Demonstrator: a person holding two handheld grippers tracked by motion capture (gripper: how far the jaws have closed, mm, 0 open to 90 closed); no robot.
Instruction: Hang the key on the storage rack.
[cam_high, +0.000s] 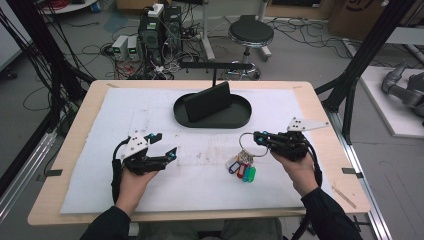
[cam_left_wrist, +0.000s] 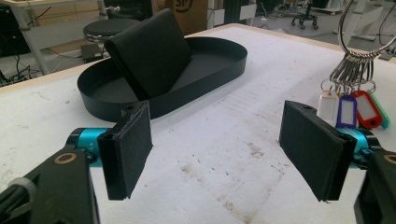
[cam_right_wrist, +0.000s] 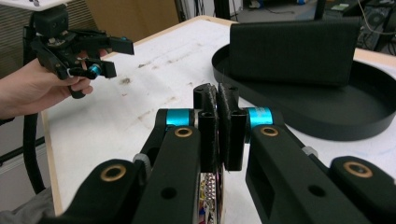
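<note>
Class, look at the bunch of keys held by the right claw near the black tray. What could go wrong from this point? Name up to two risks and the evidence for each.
1. The right claw pinches just the thin key ring, so the hanging key tags could swing or the ring could slip out.
2. The black wallet leans upright in the oval tray; keys carried in could knock it over. The open left claw is too far away to steady anything.

Black tray (cam_high: 235, 120) beyond open mat (cam_high: 150, 107)
</note>
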